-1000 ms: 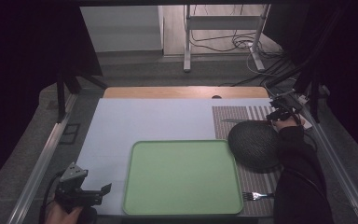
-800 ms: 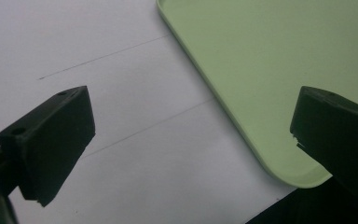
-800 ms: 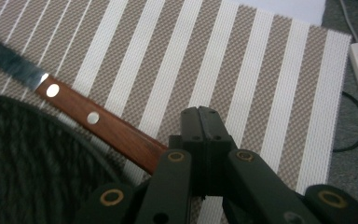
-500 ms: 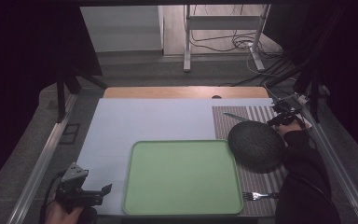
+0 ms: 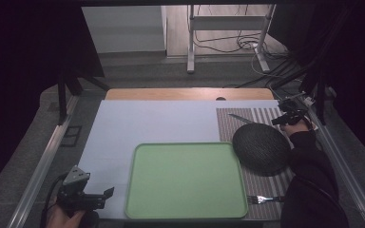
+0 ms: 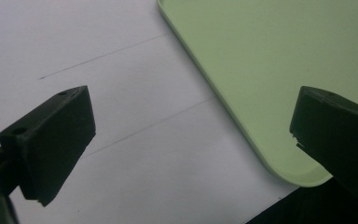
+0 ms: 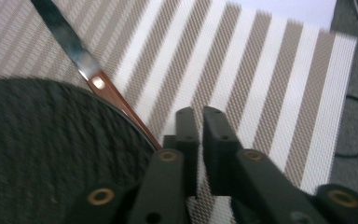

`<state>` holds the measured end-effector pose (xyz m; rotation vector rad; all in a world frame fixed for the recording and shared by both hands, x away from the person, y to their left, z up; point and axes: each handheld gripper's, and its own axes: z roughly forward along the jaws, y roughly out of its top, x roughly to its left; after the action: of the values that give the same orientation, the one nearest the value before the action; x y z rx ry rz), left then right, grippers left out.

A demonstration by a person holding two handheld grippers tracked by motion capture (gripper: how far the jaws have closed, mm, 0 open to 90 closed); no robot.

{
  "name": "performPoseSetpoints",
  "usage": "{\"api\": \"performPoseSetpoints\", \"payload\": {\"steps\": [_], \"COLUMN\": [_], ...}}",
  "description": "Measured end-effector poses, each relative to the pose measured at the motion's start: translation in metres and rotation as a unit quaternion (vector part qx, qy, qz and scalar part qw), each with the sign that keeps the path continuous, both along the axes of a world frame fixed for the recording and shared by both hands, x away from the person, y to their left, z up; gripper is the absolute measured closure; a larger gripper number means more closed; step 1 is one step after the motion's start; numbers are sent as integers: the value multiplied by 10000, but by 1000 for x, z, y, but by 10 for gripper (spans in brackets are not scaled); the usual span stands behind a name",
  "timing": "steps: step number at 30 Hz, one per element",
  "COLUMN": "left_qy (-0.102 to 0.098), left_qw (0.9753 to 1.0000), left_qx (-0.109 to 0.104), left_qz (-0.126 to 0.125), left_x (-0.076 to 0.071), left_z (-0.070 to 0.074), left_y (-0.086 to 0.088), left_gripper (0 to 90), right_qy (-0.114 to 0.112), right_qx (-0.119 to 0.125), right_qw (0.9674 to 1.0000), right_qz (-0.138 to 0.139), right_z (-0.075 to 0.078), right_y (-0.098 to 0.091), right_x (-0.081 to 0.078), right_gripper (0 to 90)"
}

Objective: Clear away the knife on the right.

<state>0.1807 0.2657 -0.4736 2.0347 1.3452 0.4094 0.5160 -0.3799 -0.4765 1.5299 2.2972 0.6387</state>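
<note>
**A:** From above, the right gripper [image 5: 285, 115] sat at the far right corner of the striped mat [image 5: 228, 124], just past the dark round plate [image 5: 260, 147]. A knife [image 5: 236, 117] stuck out from behind the plate's far rim, and a fork [image 5: 261, 198] lay on the mat's near edge beside the green tray [image 5: 186, 179]. Looked like a place setting, so my guess was the hand was there for the knife.

**B:** And the left gripper [image 5: 86, 197]?

**A:** Parked at the near left corner on the white sheet [image 5: 147, 121], holding nothing. Probably just waiting.

**B:** Its own view agreed. Jaws stood wide apart, empty, smooth matte tray [image 6: 261, 70] with a rounded corner between them, white sheet [image 6: 98, 93] under the rest.

**A:** Right gripper view was the fun one. Jaws nearly closed, only a thin slit, nothing in them, hovering over the woven mat [image 7: 261, 70]. The knife [image 7: 81, 58] had a shiny steel blade and a reddish-brown handle with a rivet, half tucked under the plate [image 7: 51, 149], which looked rough and pebbly.

**B:** So the handle lay just left of the tips, not gripped.
</note>
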Motion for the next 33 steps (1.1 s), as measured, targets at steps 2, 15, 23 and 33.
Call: {"api": "performPoseSetpoints", "payload": {"steps": [2, 15, 23, 33], "left_qy": [0, 11, 7, 0], "left_qw": [10000, 10000, 10000, 10000], "left_qx": [1, -18, -31, -46], "left_qz": [1, 12, 16, 24], "left_x": [0, 0, 0, 0], "left_z": [0, 0, 0, 0], "left_y": [0, 1, 1, 2], "left_gripper": [7, 7, 7, 7], "right_qy": [-19, -105, 12, 298], "right_qx": [4, -77, -199, -366], "right_qw": [10000, 9997, 9991, 9976], "right_qz": [11, 229, 375, 502], "right_z": [2, 1, -11, -29], "right_y": [2, 49, 68, 73], "right_x": [0, 19, 34, 46], "right_gripper": [746, 180, 122, 144]}}
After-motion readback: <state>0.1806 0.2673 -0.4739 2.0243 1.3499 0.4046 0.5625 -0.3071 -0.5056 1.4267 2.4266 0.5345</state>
